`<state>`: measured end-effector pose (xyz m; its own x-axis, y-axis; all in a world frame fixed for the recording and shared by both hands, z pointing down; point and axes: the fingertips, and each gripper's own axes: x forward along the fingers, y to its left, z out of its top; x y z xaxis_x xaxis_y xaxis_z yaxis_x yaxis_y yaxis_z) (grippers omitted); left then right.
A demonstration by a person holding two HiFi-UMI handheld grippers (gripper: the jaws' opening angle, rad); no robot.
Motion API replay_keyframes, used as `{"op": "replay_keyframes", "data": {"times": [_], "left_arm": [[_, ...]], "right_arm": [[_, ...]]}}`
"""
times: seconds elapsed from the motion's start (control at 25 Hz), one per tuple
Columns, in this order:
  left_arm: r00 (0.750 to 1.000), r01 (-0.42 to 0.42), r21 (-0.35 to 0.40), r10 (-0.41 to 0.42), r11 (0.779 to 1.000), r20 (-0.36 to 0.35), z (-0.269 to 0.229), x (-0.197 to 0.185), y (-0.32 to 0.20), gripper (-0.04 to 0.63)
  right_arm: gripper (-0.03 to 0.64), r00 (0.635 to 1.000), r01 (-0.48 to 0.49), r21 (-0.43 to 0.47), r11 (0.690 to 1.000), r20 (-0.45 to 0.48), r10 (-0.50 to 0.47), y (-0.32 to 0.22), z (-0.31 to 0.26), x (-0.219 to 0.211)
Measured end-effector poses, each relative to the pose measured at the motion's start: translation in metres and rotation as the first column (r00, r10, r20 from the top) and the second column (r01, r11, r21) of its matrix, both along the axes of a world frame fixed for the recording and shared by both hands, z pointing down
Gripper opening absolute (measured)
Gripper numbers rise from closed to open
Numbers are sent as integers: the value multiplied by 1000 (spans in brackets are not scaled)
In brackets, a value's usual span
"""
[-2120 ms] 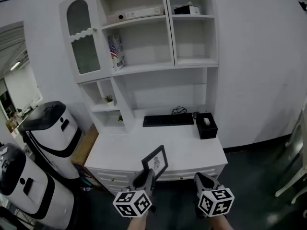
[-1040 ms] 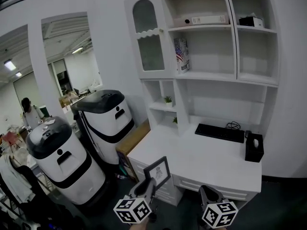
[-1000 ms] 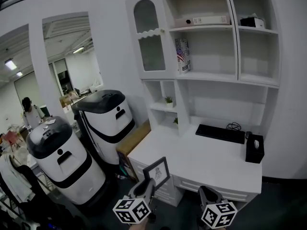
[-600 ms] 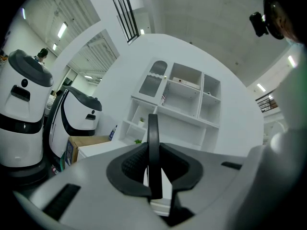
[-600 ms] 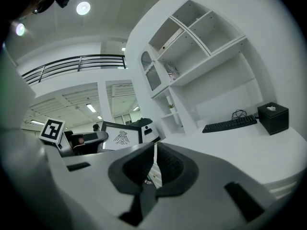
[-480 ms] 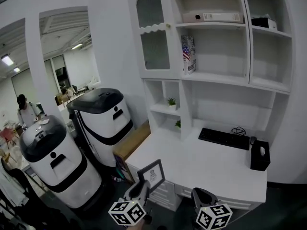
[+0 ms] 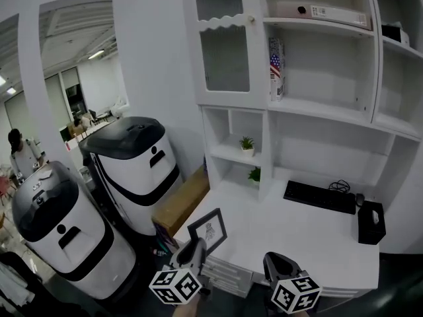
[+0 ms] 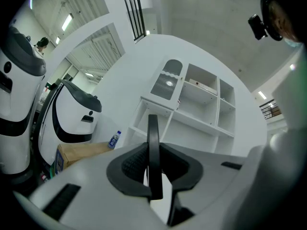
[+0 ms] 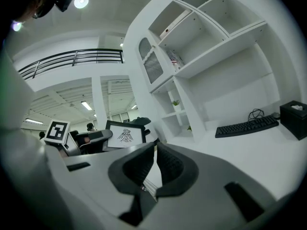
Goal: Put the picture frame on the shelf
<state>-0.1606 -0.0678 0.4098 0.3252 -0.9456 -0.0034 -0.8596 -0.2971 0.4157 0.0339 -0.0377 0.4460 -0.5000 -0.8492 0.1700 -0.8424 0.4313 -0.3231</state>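
Observation:
A black picture frame [image 7: 207, 229] with a small drawing stands upright in my left gripper [image 7: 193, 255], which is shut on its lower edge. In the left gripper view the frame [image 8: 153, 147] shows edge-on between the pads. My right gripper [image 7: 278, 269] hangs beside it over the desk's front edge, shut with nothing in it. The right gripper view shows the frame [image 9: 125, 135] to its left. Ahead rises the white shelf unit [image 7: 310, 121] above the desk [image 7: 297, 240], its compartments partly filled.
Two white-and-black rounded machines [image 7: 135, 170] [image 7: 59, 240] and a cardboard box [image 7: 182, 207] stand left of the desk. A keyboard [image 7: 320, 197] and a black tissue box [image 7: 371, 222] lie on it. Small plants [image 7: 246, 143] sit in the low cubbies. A person stands far left.
Both grippers and the frame have moved toward the desk's left end. The shelf unit now looks larger and nearer, and the machines sit closer at the left.

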Motion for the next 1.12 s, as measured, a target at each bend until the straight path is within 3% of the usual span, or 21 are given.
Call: {"op": "replay_keyframes", "data": {"times": [0.36, 1.12], "left_arm": [[999, -33, 33, 34, 999, -32, -10, -32, -74, 67], [999, 9, 48, -7, 999, -40, -18, -46, -139, 66]], "right_arm": [[3, 999, -45, -9, 999, -14, 45, -61, -2, -38], [3, 1000, 10, -5, 1000, -17, -10, -130, -5, -57]]}}
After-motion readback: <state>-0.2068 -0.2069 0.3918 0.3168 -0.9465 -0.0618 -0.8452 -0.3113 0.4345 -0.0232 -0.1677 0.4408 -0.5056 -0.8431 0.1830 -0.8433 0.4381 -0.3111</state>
